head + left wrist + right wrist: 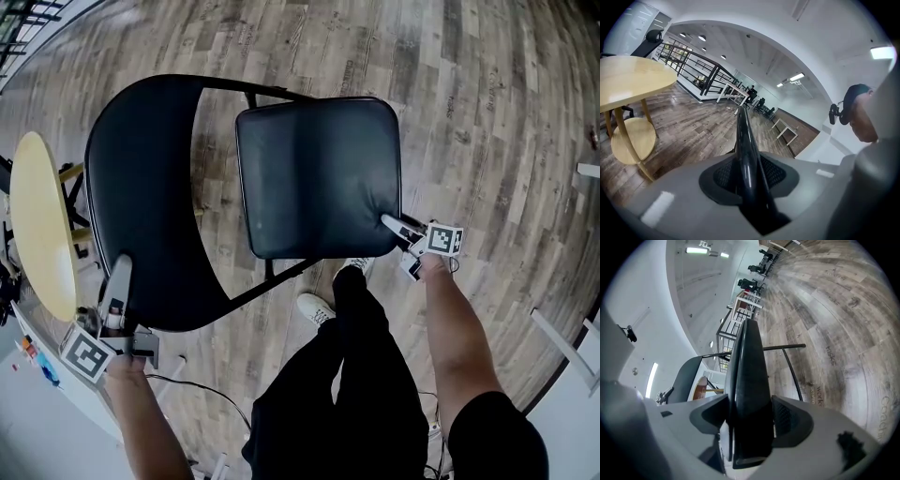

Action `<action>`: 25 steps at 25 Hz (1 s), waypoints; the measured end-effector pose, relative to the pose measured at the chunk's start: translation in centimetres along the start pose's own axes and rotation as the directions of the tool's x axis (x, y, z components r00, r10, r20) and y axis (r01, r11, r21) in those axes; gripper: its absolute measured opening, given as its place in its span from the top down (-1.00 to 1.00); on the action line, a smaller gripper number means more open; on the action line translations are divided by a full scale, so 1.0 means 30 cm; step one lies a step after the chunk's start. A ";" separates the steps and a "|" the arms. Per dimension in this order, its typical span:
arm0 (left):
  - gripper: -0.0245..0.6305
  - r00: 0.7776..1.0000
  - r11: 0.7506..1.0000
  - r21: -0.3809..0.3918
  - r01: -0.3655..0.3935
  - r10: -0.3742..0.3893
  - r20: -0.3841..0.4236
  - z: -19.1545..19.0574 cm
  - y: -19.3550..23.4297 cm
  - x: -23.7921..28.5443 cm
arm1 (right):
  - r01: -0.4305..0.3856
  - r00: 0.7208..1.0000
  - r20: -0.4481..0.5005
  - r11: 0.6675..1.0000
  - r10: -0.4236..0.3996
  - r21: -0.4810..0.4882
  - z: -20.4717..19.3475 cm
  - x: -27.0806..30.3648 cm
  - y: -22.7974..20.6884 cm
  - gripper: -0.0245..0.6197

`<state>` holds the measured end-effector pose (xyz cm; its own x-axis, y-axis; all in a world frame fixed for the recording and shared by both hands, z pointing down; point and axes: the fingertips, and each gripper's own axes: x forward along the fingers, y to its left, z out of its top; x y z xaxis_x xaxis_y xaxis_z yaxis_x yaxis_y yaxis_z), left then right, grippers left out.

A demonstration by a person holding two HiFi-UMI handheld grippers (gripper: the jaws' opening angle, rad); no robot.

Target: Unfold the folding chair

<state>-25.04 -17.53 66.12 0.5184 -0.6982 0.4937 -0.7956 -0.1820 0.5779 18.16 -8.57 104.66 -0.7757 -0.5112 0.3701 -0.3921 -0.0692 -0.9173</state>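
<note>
Black padding covers the folding chair's seat [319, 178], which lies face up, swung out from the curved black backrest [141, 187]. A gap of floor shows between the two. The chair stands on a grey-brown wooden floor [487, 94], just in front of the person's black trouser legs [366, 375] and white shoe [314, 307]. A thin black frame tube [272, 278] runs under the seat's near edge toward the backrest.

The left claw [747, 173] is closed about halfway onto the backrest's near rim. In the left gripper view that glossy black edge runs straight up between the two dark pads, and both pads sit against it, so the rim is pinched and held. In the head view this claw reaches in from the lower left, low on the backrest.

The right claw [750, 420] is spread wide at the seat's near right corner. The thick cushion edge stands upright between its jaws and fills almost the whole gap. The pads lie just beside the cushion's two faces and do not seem to squeeze it, so the seat is straddled more than gripped.

A round pale wooden table [42, 225] stands just beside the backrest on the left, well apart from the seat.
</note>
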 end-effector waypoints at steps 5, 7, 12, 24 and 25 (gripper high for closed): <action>0.59 1.000 1.000 0.006 -0.006 0.006 0.004 0.003 -0.005 0.001 | 0.050 0.998 -0.034 0.998 -0.051 -0.024 0.006 -0.003 0.005 0.03; 0.59 1.000 1.000 0.012 -0.021 0.020 0.004 0.001 0.000 -0.001 | 0.078 0.995 -0.055 0.996 -0.081 -0.041 0.005 -0.005 0.010 0.03; 0.58 0.998 0.997 0.035 -0.067 0.067 0.004 -0.005 0.022 -0.005 | 0.165 0.980 -0.095 0.982 -0.173 -0.088 0.001 -0.024 0.006 0.02; 0.49 0.989 0.988 0.048 -0.148 0.146 0.030 -0.005 0.039 0.003 | 0.299 0.954 0.001 0.953 -0.299 -0.054 0.070 -0.325 0.074 0.02; 0.47 0.988 0.987 0.044 -0.151 0.150 0.031 -0.005 0.043 0.001 | 0.300 0.954 0.011 0.953 -0.300 -0.048 0.075 -0.342 0.103 0.02</action>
<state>-25.99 -17.68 66.99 0.3832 -0.7386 0.5546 -0.8780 -0.1049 0.4670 26.02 -5.48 97.69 -0.6167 -0.4766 0.6266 -0.6302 -0.1782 -0.7557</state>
